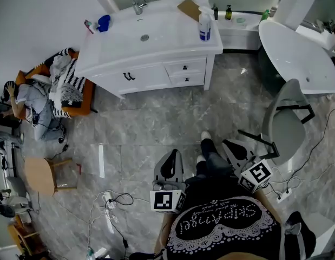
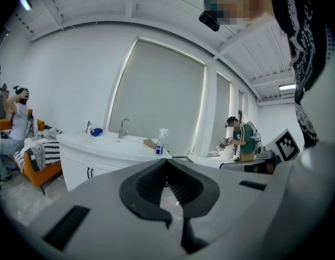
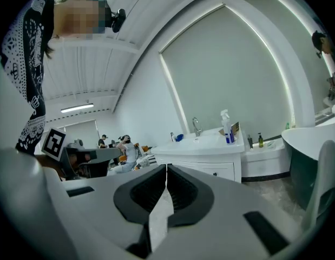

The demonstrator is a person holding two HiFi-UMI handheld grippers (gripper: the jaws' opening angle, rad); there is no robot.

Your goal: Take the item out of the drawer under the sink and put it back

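Observation:
The white sink cabinet (image 1: 151,47) stands across the marble floor, well ahead of me. Its two small drawers (image 1: 184,73) on the right are closed, and so are the doors (image 1: 128,77) on the left. No item from the drawer is in sight. My left gripper (image 1: 170,157) and right gripper (image 1: 232,145) are held low near the person's body, both pointing toward the cabinet and far from it. In the left gripper view the left gripper (image 2: 166,161) is shut on nothing, with the cabinet (image 2: 97,153) beyond. The right gripper (image 3: 166,167) is also shut and empty, facing the cabinet (image 3: 205,155).
A spray bottle (image 1: 204,26), a faucet (image 1: 137,1) and a blue object (image 1: 104,22) sit on the counter. An orange seat piled with clothes (image 1: 67,85) and a seated person (image 1: 32,107) are at left. A grey chair (image 1: 289,121), white tub (image 1: 297,50), stool (image 1: 40,175) and floor cables (image 1: 110,205) lie around.

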